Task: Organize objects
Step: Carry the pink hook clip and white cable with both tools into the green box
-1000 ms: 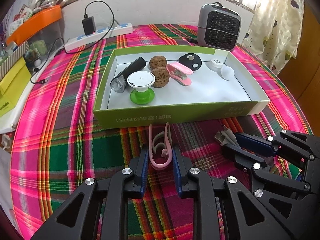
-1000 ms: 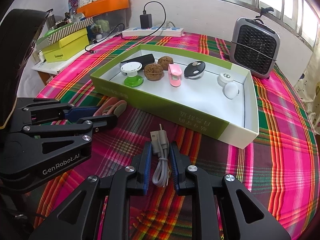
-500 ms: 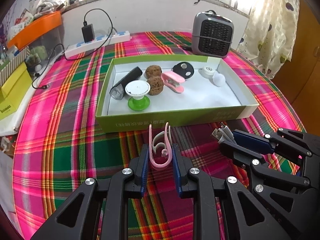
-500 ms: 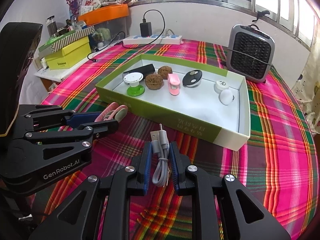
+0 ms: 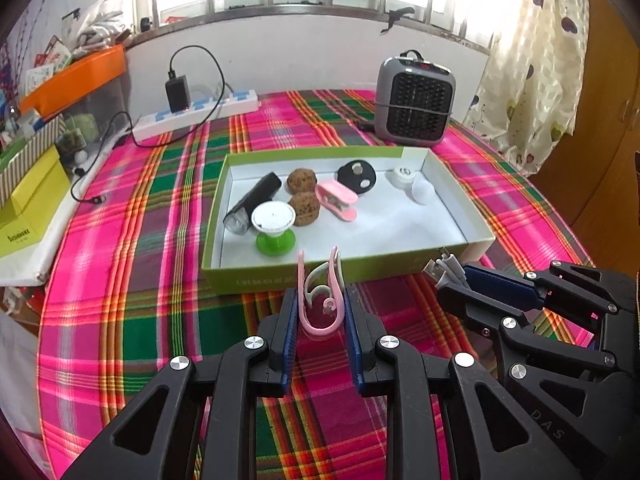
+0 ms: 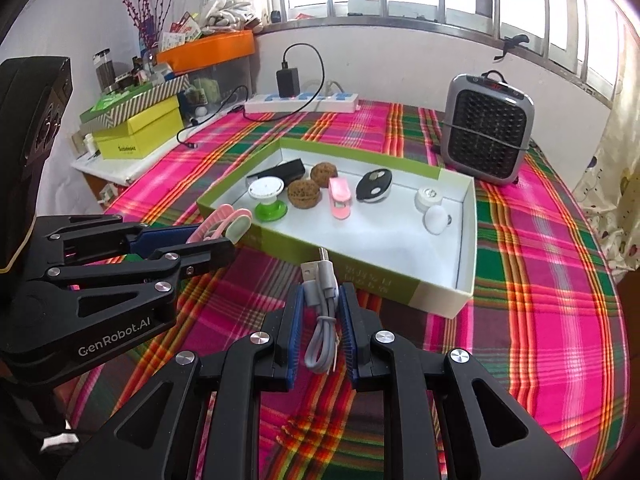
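Both our grippers rising off the plaid tablecloth (image 5: pixel 132 280), left gripper (image 5: pixel 320 300) clamping the pink clip (image 5: pixel 320 304), right gripper (image 6: pixel 322 300) pinching the grey cable (image 6: pixel 320 320), both hovering near the green box (image 5: pixel 476 236).

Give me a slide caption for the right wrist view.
Right gripper holds a folded grey USB cable before the green tray.

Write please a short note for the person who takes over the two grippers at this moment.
Left gripper: shut on the pink clip.
Right gripper: shut on the folded grey USB cable.
Both are off the plaid tablecloth, just before the green box.
Done: flashlight, two walnuts, pink stapler and other small items lie in the box.
Left: put the clip and cable in the box.
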